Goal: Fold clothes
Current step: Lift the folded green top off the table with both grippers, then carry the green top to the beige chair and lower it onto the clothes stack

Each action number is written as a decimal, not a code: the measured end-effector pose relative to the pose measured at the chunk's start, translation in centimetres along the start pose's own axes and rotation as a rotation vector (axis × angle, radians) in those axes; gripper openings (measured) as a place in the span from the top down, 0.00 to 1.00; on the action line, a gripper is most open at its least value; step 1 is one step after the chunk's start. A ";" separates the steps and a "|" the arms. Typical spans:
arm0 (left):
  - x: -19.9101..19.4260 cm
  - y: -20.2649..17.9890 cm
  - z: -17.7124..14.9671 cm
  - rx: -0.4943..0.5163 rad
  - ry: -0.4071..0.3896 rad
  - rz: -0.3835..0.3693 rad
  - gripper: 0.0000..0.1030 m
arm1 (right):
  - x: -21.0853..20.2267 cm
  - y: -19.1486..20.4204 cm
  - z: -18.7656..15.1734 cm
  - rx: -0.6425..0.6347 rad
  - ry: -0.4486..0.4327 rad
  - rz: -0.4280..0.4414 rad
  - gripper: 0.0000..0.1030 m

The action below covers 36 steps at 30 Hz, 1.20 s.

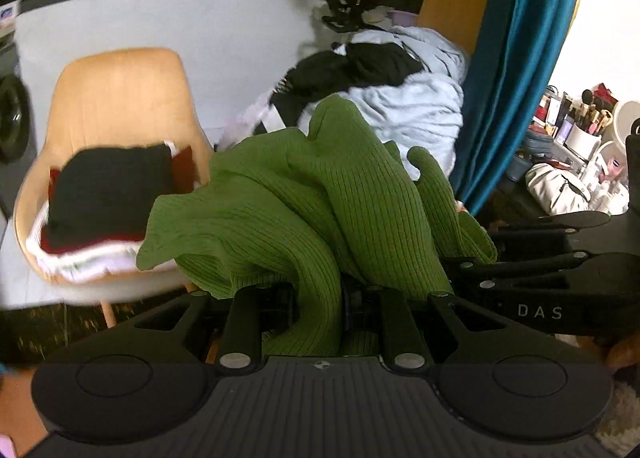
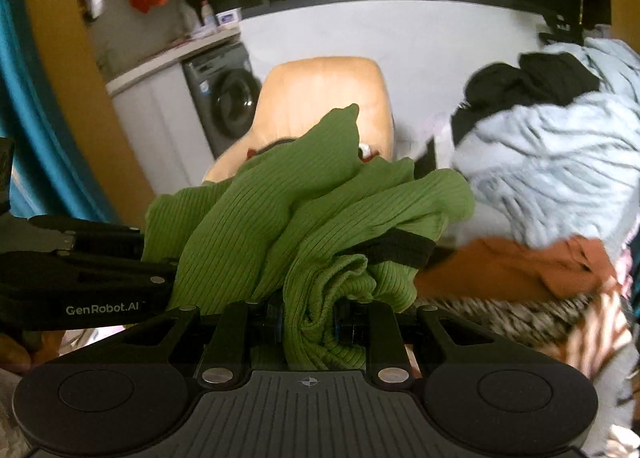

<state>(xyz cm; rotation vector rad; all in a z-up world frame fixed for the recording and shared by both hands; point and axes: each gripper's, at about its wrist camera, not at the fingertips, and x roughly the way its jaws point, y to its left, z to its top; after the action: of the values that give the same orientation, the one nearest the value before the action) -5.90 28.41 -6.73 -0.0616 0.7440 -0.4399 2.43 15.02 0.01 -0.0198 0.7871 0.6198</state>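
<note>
Green ribbed knit (image 1: 320, 218) bunches right at both lenses, one garment held up off any surface. Left gripper (image 1: 320, 310) pinches a fold of it; right gripper (image 2: 308, 322) pinches a rolled hem, jaws pressed together on cloth in each view. It looks soft, light and stretchy, so it will sag and slip; better holds would be two seam corners, well apart. At 10 o'clock in the left view, one chair (image 1: 116, 98) carries one folded stack (image 1: 108, 194), perhaps four pieces, though blur makes that a guess. At 1 o'clock lies one unfolded pile (image 1: 400, 98). One washer (image 2: 228, 98) stands at 11 o'clock in the right view.
</note>
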 end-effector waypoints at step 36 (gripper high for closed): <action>16.7 20.4 15.4 -0.115 0.078 0.042 0.81 | 27.2 -5.8 19.4 0.017 0.086 0.069 0.81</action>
<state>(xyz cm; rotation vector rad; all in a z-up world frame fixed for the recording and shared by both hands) 22.61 38.56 -10.33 -0.1372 0.8459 -0.3612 32.86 28.85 -5.46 -0.0035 0.8787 0.6809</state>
